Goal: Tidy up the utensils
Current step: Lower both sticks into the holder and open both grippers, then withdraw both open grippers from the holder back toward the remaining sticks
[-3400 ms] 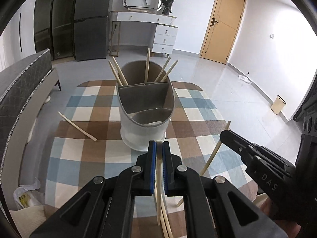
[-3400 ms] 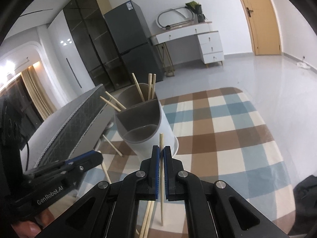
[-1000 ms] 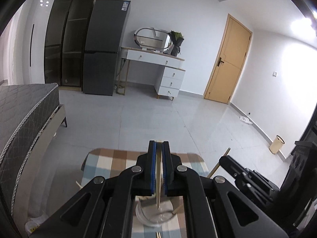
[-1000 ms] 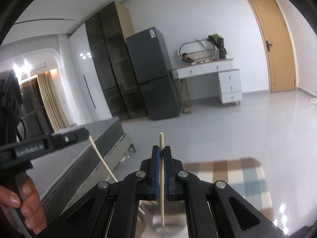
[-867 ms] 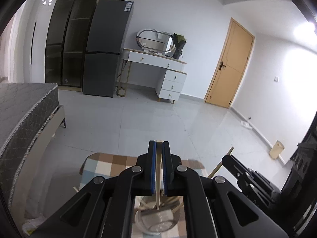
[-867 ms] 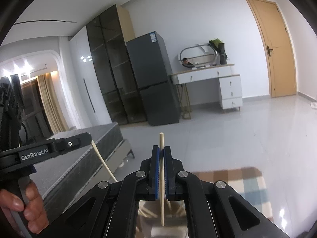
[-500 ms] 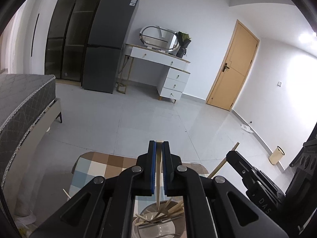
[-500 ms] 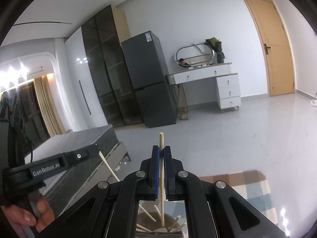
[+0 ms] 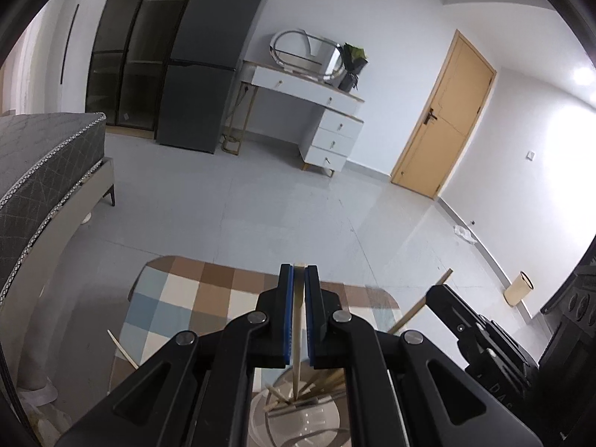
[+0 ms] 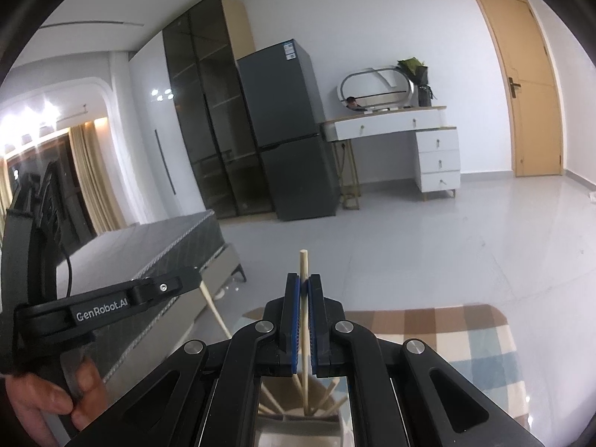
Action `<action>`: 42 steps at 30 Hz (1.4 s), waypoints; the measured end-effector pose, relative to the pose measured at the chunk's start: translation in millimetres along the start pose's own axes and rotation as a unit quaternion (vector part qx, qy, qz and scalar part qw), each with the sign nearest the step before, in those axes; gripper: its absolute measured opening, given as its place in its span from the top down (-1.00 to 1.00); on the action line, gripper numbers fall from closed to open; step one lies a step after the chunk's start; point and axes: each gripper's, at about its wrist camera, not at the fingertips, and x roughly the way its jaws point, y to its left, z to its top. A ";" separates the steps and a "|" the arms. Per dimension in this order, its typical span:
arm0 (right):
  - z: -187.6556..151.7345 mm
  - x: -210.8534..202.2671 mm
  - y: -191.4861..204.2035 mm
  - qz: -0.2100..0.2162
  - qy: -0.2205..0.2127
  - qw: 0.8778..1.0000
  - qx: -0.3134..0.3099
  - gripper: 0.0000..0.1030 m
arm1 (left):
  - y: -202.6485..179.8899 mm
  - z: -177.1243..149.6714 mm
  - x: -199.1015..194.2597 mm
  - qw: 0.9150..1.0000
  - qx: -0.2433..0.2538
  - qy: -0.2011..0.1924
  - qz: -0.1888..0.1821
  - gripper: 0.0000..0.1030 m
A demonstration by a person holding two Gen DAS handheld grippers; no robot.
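Observation:
My left gripper (image 9: 298, 270) is shut on a wooden chopstick (image 9: 296, 335) that hangs straight down. Its lower end reaches among several chopsticks (image 9: 320, 385) standing in the grey utensil holder (image 9: 298, 424) right below. My right gripper (image 10: 304, 279) is shut on a second chopstick (image 10: 303, 260), also upright, its tip down among the sticks in the same holder (image 10: 294, 432). The two grippers hang side by side over the holder: the right one (image 9: 441, 296) shows in the left wrist view, the left one (image 10: 182, 279) in the right wrist view.
The holder stands on a table with a checked cloth (image 9: 186, 298). One loose chopstick (image 9: 123, 350) lies near the cloth's left edge. A hand (image 10: 44, 402) grips the left tool. Beyond are a bed (image 9: 41, 171), a fridge (image 9: 212, 59), a desk and a door.
Both grippers have sunk with their chopsticks. The holder and the cloth have come further into view under them, and the stick ends now reach in among the sticks in the holder.

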 end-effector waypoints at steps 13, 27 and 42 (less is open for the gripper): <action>-47.1 -9.2 -5.3 0.017 0.085 0.996 0.036 0.78 | -3.1 -21.9 5.5 0.993 0.025 0.117 -0.016 0.81; -75.7 -89.1 -24.7 -0.015 0.082 0.993 0.079 0.11 | -23.1 -53.4 -60.9 0.995 0.033 0.095 0.005 0.22; -118.5 -164.1 -10.3 -0.035 0.056 0.995 0.075 -0.51 | -42.5 -99.7 -125.2 0.995 0.076 0.028 0.065 -0.54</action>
